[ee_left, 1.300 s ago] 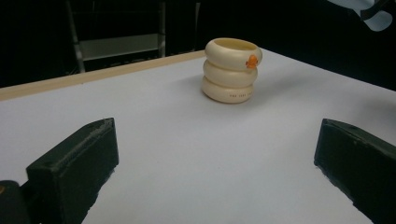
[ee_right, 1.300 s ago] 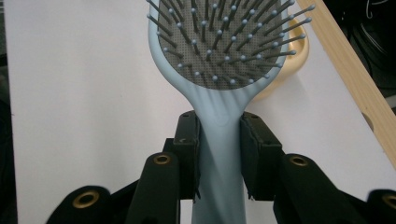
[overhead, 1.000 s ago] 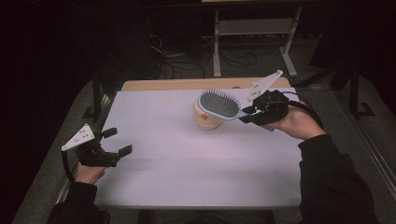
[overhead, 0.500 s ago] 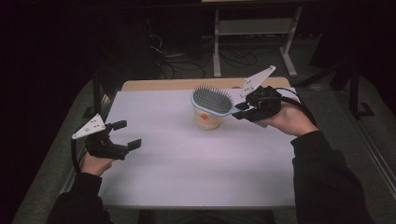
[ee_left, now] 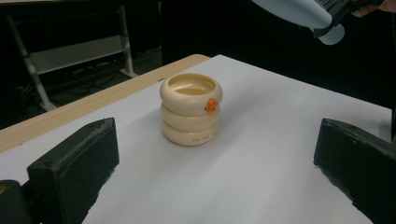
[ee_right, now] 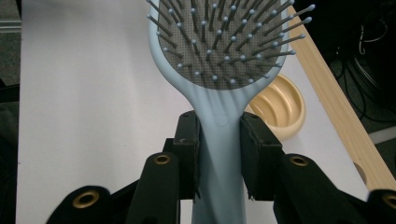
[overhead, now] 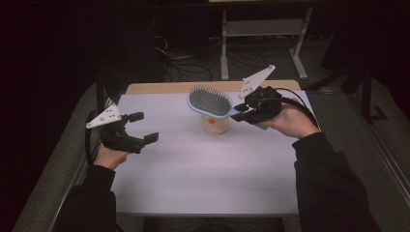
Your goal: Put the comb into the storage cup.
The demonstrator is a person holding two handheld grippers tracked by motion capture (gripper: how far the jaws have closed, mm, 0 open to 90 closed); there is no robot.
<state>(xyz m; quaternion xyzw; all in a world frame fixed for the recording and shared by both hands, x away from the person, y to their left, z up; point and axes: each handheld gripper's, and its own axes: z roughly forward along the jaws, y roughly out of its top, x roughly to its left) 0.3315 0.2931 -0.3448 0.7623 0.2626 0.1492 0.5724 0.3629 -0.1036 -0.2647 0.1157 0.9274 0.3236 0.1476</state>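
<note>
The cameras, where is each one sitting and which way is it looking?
High view: sits above the person's side, looking forward and down on the table; both forearms, the left hand-held gripper and the right hand-held gripper show.
Left gripper view: rides the left hand-held gripper, looking between its wide-apart jaws at the cream cup.
Right gripper view: rides the right hand-held gripper, looking along its jaws, clamped on the blue hairbrush.
Shared: all three show the cream cup and the blue hairbrush.

Only the cream ringed cup interrupts the bare white table, near its far edge.
</note>
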